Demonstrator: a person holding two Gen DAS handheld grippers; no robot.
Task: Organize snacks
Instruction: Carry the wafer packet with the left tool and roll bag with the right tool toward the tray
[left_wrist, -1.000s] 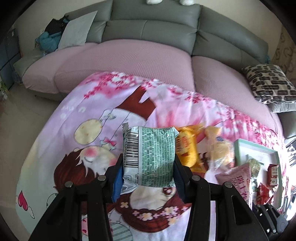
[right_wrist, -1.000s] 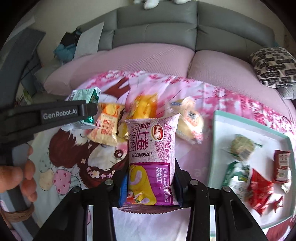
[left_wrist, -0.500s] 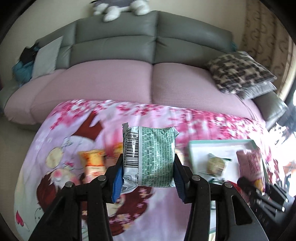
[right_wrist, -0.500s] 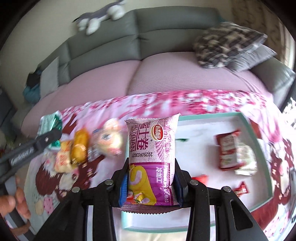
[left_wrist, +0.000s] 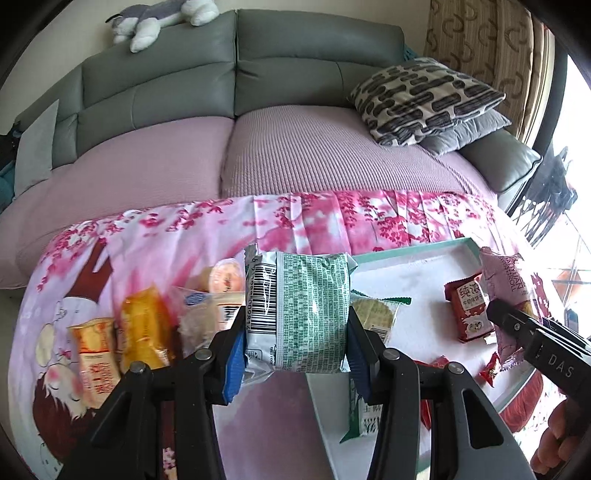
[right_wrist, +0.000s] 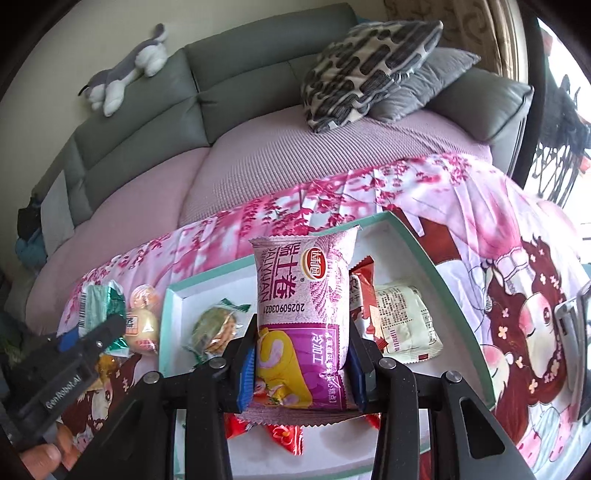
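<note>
Since a sec ago both views have swung toward the tray (left_wrist: 413, 254) — in the left wrist view it was only a sliver at 3 o'clock, now it fills the right half; the right wrist view now sits over its white floor. Both packets stayed clamped throughout.

Surface: pink cartoon-print cloth (left_wrist: 155, 236) over a table, w/ a grey sofa (left_wrist: 295, 48) and its pink seat cover at 12 o'clock, patterned cushion (left_wrist: 424, 99) at 1–2, plush toy (right_wrist: 125, 74) on the sofa back. Loose snacks (orange and yellow packs, a jelly cup) lie on the cloth at 9 o'clock of the tray.

Left gripper (left_wrist: 295, 354) points steeply down, jaws closed on the green packet (left_wrist: 303, 310), barcode side up, just over the tray's left edge. Right gripper (right_wrist: 301, 365) — same tilt — grips the purple packet (right_wrist: 303, 306) upright above the tray, red packet (right_wrist: 364, 295) and pale packet (right_wrist: 402, 321) lying at 3 o'clock of it.
</note>
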